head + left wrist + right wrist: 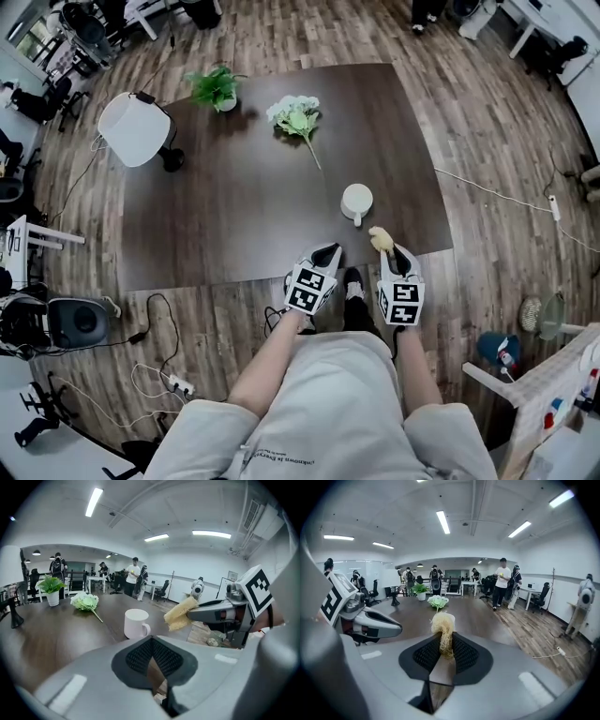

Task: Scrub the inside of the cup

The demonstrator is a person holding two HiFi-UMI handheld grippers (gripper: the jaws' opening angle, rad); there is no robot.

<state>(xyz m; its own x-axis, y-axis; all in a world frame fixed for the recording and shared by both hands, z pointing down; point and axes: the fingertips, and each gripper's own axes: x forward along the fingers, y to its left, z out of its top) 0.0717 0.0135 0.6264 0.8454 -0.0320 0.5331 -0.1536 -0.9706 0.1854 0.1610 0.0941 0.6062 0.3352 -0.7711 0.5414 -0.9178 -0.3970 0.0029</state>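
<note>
A white cup (356, 201) stands upright on the dark table (234, 216), near its front right part, handle toward me; in the left gripper view the cup (136, 623) is ahead, slightly left. My right gripper (394, 251) is shut on a yellow loofah scrubber (380, 240), which sticks out past its tips, short of the cup; the loofah scrubber (443, 630) hides most of the cup in the right gripper view. My left gripper (326, 254) is at the table's front edge, shut with nothing in it, beside the right one.
A white flower bunch (297, 116) and a potted green plant (217, 89) lie farther back on the table. A white lamp (134, 129) stands at its left end. Several people stand in the room beyond. Cables lie on the wooden floor.
</note>
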